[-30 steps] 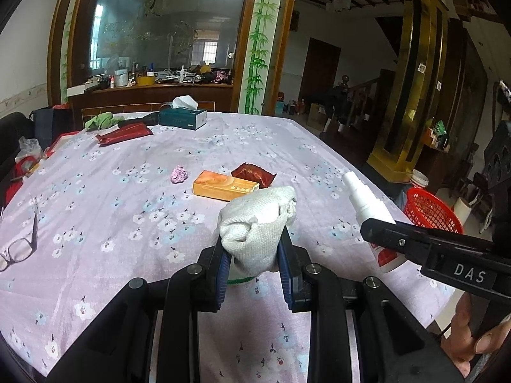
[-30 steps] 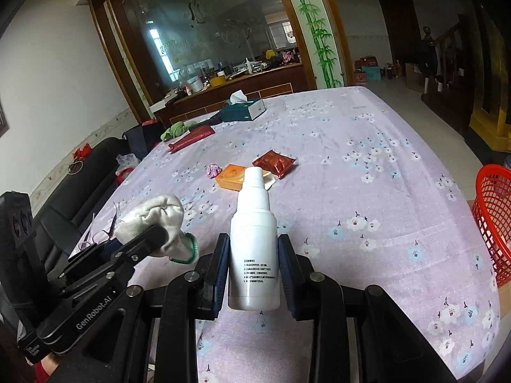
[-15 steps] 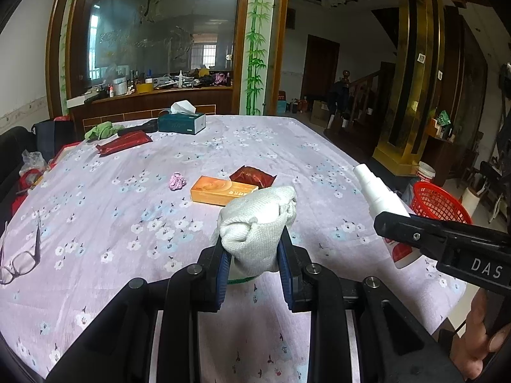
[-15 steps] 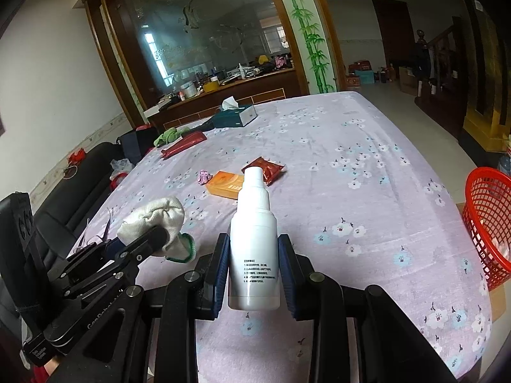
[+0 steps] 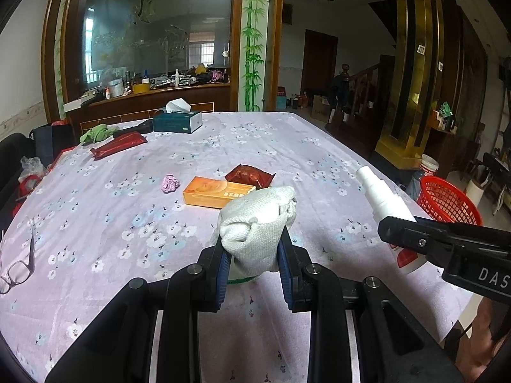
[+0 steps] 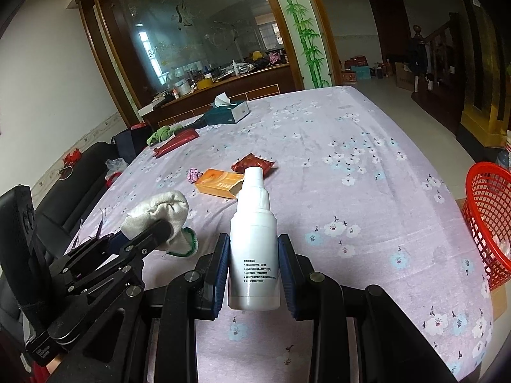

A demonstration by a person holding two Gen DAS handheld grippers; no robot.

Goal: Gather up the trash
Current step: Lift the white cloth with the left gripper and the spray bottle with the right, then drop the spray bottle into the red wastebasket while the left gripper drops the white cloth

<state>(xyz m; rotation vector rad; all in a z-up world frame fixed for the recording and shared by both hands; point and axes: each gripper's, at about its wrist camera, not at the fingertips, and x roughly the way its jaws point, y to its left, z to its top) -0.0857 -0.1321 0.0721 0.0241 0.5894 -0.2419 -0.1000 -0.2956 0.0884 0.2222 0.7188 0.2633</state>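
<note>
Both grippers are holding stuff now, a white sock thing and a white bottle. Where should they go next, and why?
Probably swing the right gripper sideways toward the red basket beyond the table's right edge. It is shut on the white bottle, which is lifted clear of the tablecloth, and the basket is nearest that side. The left gripper, shut on the rolled white cloth, can follow.

Mid-table (image 5: 287, 146), a box (image 5: 217, 191) lies between a crumpled wrapper (image 5: 170, 183) and a packet (image 5: 250, 175). A tissue box (image 5: 177, 121) sits near the far edge. A basket (image 5: 447, 199) stands off the right edge.
</note>
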